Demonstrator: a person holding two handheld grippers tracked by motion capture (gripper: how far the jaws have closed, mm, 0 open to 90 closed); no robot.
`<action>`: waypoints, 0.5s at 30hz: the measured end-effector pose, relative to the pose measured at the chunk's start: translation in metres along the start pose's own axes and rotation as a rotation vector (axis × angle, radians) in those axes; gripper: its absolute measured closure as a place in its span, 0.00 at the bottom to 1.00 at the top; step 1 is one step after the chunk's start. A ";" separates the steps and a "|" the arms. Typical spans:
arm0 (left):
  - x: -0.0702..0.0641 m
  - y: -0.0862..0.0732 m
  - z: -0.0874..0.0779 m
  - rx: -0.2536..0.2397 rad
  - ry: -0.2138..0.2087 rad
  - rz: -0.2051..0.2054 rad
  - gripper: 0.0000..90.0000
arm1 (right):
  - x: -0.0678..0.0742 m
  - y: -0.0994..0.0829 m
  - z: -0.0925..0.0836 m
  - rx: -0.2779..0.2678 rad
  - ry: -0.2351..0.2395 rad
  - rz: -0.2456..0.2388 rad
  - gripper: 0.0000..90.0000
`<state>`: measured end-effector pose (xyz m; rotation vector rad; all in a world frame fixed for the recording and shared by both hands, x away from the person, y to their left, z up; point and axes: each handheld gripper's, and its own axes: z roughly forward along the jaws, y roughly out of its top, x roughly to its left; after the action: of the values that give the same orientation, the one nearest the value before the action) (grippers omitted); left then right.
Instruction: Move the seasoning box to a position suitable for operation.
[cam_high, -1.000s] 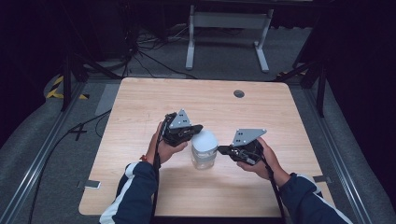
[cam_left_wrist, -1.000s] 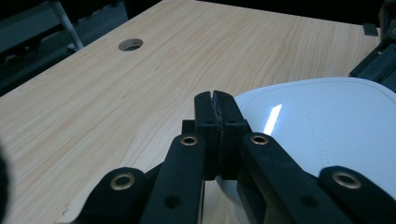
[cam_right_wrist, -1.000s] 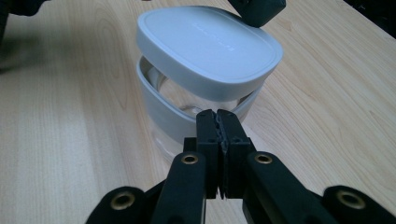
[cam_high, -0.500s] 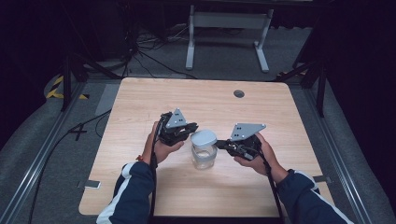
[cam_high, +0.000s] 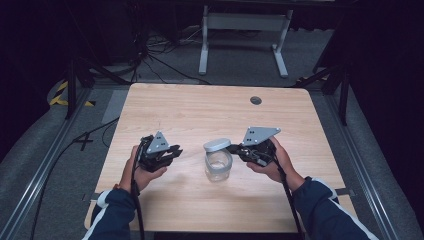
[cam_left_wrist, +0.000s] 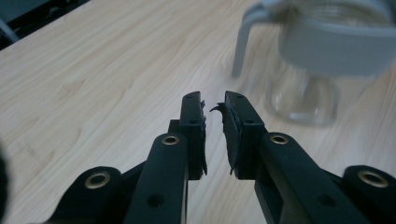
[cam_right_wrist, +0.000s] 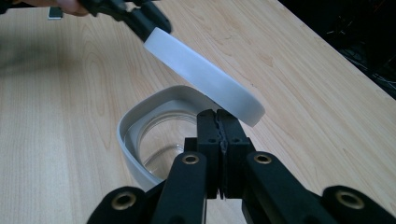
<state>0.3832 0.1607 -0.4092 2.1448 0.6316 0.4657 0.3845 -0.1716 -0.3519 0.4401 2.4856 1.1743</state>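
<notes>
Since 0.5 s ago the left gripper (cam_high: 172, 151) has drawn away from the glass jar (cam_high: 218, 170), jaws slightly parted and empty. The right gripper (cam_high: 233, 148), pinched shut on the grey lid (cam_high: 217, 145), holds it tilted above the jar's open, grey-rimmed mouth, mid-table (cam_high: 200, 110).

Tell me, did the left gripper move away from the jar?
Yes. The left gripper has slid left across the table, away from the glass jar, which stayed put. A gap now lies between them.

Each gripper (cam_high: 159, 152) is black with 2 brass-riveted jaws and a grey triangular plate; sleeves (cam_high: 116, 215) navy, white-striped.
</notes>
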 end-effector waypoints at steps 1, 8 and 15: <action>-0.001 -0.005 -0.004 0.006 0.002 -0.006 0.86 | -0.001 0.001 0.001 0.000 0.001 0.003 0.99; -0.004 -0.039 -0.014 0.038 -0.026 -0.071 0.83 | -0.006 0.010 0.005 -0.019 0.001 0.001 0.99; -0.013 -0.061 -0.011 0.085 -0.060 -0.105 0.79 | -0.010 0.016 0.011 -0.021 -0.003 -0.002 0.99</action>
<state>0.3499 0.1917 -0.4530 2.1847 0.7382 0.3218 0.3997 -0.1585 -0.3438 0.4331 2.4684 1.1973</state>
